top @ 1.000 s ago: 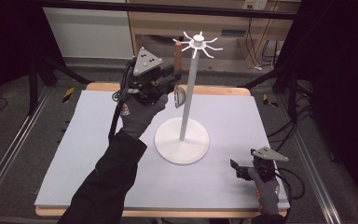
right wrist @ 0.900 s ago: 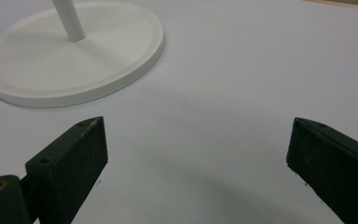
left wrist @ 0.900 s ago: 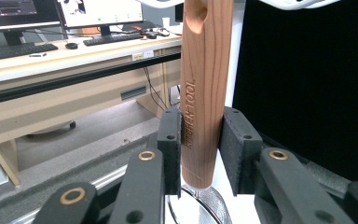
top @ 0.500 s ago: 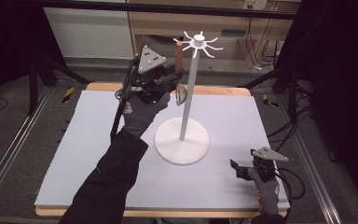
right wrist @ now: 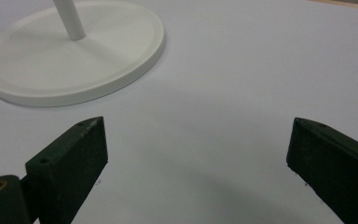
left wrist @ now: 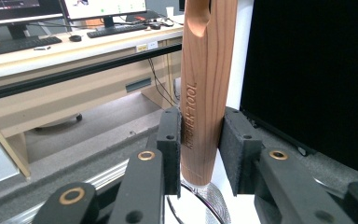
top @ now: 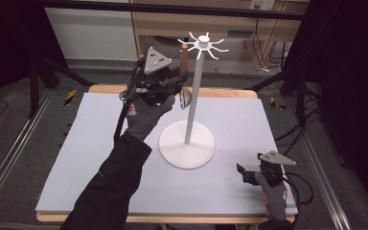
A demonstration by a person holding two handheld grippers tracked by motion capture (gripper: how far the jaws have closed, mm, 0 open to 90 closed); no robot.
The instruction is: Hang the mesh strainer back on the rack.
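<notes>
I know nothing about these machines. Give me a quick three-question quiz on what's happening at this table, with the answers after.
1. True or false: the left claw is clamped on a wooden handle.
2. What stands on the grey mat? A) a white stand with hooks on top B) a kettle C) a stack of bowls
3. How do the right claw's jaws stand, and what lies between them?

Key:
1. True; the handle stands upright beside the stand's pole.
2. A.
3. Wide apart, low over bare mat, nothing between them.
</notes>
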